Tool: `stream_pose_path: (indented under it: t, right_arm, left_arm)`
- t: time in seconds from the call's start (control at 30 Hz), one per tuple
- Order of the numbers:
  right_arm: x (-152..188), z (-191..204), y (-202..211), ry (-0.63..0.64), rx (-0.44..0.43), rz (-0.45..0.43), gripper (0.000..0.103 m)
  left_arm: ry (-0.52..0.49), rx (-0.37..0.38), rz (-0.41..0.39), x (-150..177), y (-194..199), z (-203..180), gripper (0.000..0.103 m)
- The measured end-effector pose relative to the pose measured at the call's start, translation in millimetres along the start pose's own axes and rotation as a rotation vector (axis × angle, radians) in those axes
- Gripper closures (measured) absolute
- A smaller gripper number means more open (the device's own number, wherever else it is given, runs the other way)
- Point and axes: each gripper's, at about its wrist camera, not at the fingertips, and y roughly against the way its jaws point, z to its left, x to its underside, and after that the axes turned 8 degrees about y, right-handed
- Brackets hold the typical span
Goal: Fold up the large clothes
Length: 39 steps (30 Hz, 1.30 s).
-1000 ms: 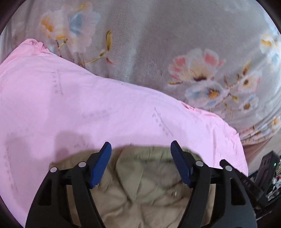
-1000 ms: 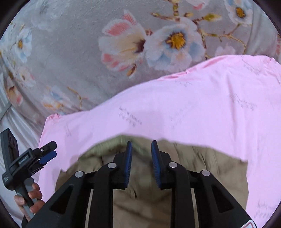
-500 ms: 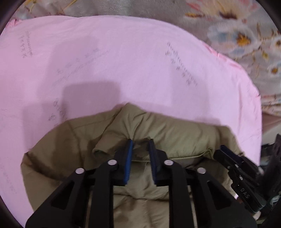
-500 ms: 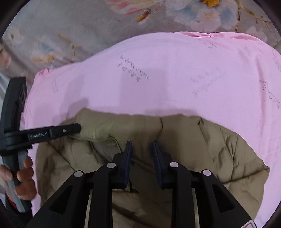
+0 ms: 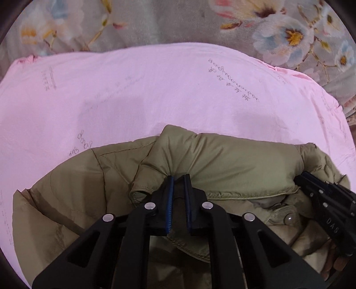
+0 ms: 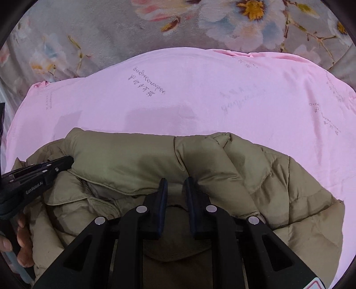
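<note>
An olive quilted puffer jacket (image 5: 222, 164) lies bunched on a pink sheet (image 5: 144, 93); it also shows in the right wrist view (image 6: 124, 160). My left gripper (image 5: 178, 180) is shut on the jacket's collar fold. My right gripper (image 6: 175, 184) is shut on the same collar further right. The right gripper shows at the right edge of the left wrist view (image 5: 329, 213), and the left gripper shows at the left edge of the right wrist view (image 6: 35, 177), held by a hand.
The pink sheet (image 6: 222, 95) lies over a grey floral blanket (image 5: 178, 20), which fills the far side of both views (image 6: 111, 29). The sheet's edges show left and right.
My left gripper has shut on the collar since a second ago. Both grippers have dropped and drawn back, so more of the jacket and the pink sheet shows.
</note>
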Motion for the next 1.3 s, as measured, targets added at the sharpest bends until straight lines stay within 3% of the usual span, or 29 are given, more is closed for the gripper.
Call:
stream_pose_path:
  t: [0.27,0.87,1.03,1.1,1.13,1.2,1.27,1.3]
  right_arm:
    - [4,1,-3,-0.006,0.004,-0.048,0.090]
    - [4,2,-4,-0.020,0.005,-0.069,0.090]
    - [6,-7,-1,-0.061,-0.049,-0.088,0.089]
    - [14,-13,16,-0.099,-0.043,-0.104,0.089]
    - [23,-16,35,-0.112,-0.039,-0.107,0.084]
    - [50,-23,88,-0.102,-0.080,-0.162,0.077]
    - [90,-38,143,-0.086,-0.097,-0.177,0.063]
    - [115,-43,176,-0.090,-0.109,-0.182,0.051]
  left_arm:
    - [-0.054,-0.070,-0.085,3,-5,-9,0.094]
    - [-0.053,-0.078,-0.104,3,-3,-10,0.095]
    - [-0.007,-0.018,-0.104,-1,2,-1,0.094]
    - [0.052,0.034,-0.096,0,10,12,0.092]
    - [0.080,0.044,-0.088,3,20,19,0.091]
    - [0.120,0.068,-0.100,21,66,40,0.079]
    - [0.106,0.098,-0.145,44,122,62,0.041]
    - [0.093,0.115,-0.170,61,154,77,0.035]
